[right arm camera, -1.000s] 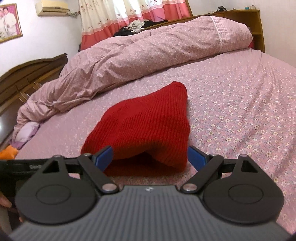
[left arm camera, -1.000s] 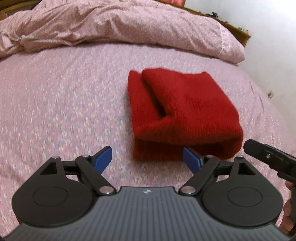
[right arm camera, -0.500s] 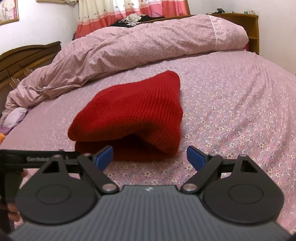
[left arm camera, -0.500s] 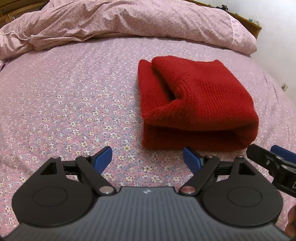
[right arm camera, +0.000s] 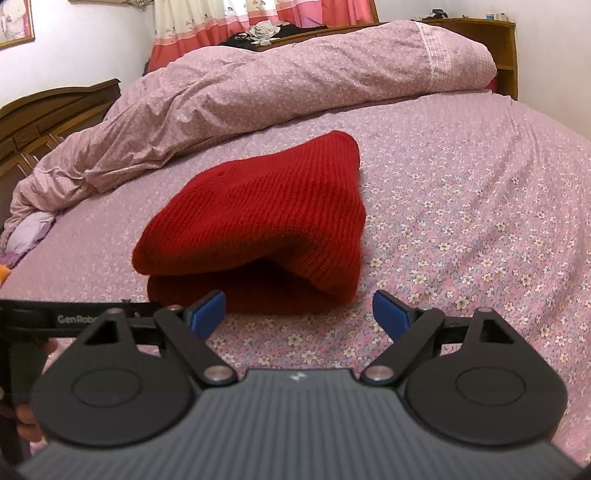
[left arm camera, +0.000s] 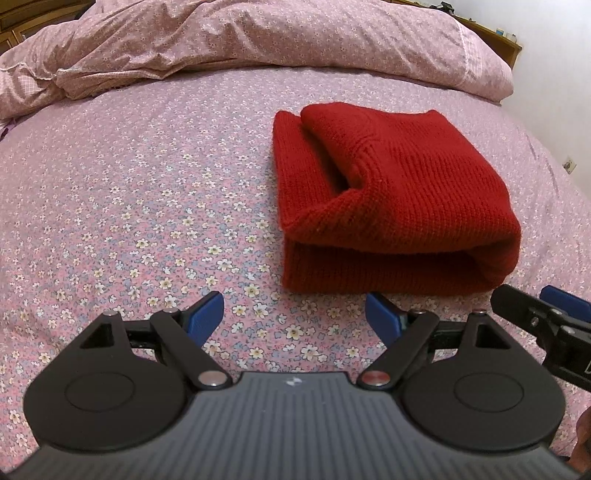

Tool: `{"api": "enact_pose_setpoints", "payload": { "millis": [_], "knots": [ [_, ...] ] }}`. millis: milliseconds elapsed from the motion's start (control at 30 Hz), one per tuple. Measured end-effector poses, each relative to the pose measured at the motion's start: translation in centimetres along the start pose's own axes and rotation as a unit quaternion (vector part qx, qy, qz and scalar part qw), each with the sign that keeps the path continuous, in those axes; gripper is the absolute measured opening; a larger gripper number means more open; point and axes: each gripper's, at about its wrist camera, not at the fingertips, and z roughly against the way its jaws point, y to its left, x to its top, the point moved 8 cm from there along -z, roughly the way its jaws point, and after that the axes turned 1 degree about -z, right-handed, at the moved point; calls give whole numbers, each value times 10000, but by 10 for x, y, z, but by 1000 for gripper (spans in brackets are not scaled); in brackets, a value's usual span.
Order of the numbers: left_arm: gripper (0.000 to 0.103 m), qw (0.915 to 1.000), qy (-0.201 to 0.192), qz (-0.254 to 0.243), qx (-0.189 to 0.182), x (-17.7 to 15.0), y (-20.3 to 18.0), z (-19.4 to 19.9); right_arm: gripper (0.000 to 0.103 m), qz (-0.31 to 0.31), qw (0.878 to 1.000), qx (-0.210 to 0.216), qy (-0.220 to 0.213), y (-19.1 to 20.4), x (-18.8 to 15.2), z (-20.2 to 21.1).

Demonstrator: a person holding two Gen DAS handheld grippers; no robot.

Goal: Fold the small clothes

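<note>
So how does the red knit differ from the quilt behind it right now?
The red knit is plain, thick-ribbed and folded into a compact stack near both open grippers. The quilt is pink, flower-printed and heaped loosely in wrinkles along the far side. The knit is much smaller. Both rest on the flowered bedsheet, untouched.

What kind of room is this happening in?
Most likely a home bedroom: a bed with a pink floral sheet, a rumpled duvet, a wooden headboard and window curtains. A folded red knit lies on it.

Red knit garment (left arm camera: 399,192) coarse; floral bedsheet (left arm camera: 147,192) smooth cloth.
</note>
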Motion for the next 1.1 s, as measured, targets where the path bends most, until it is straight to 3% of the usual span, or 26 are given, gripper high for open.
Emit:
{"api": "enact_pose_setpoints", "payload": {
  "millis": [1100],
  "knots": [
    [87,9999,-30,-133,65,-2,-5,3,88,-42,10000,62,23,5,-2,2]
  ]
}}
